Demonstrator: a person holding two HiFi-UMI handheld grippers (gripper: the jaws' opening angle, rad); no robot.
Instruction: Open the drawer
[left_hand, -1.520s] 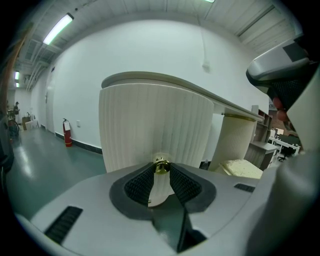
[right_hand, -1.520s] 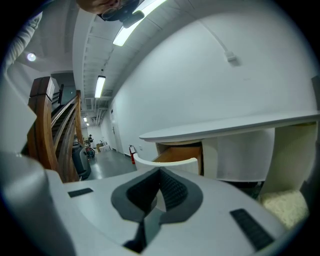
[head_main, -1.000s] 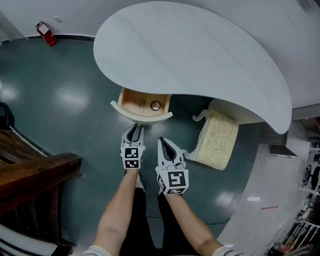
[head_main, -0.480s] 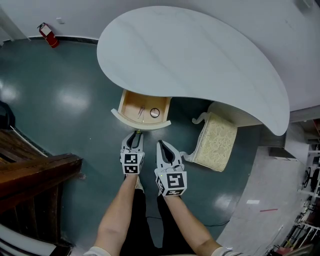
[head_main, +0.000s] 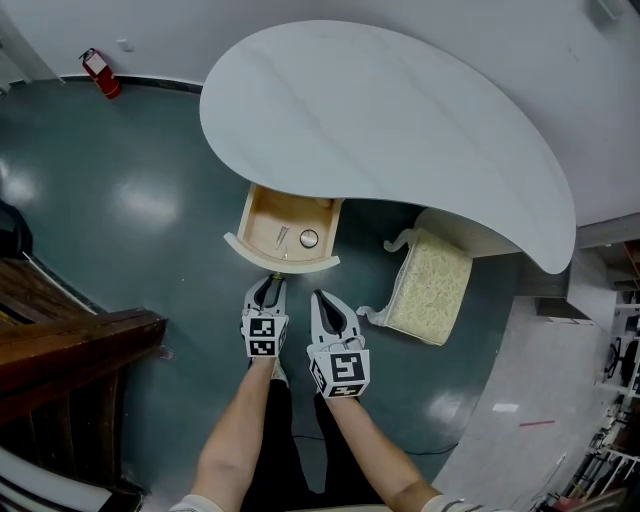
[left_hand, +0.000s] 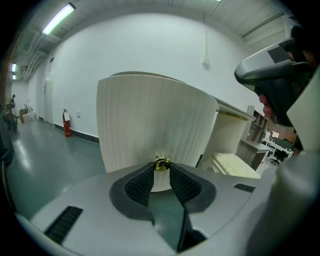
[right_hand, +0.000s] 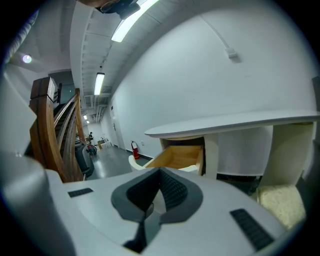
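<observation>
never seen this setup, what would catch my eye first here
A big white curved tabletop fills the upper middle of the head view, with a wooden drawer pulled out from under its near edge. The left tongs are clamped on the drawer's small brass knob, with the right tongs beside them. A red fire extinguisher stands by the far wall, upper left.

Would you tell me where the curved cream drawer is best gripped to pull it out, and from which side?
Grip the small brass knob at the middle of the curved cream drawer front, coming straight on from its front with fingers either side. It is the only projection on that curved face; the left gripper holds it so.
</observation>
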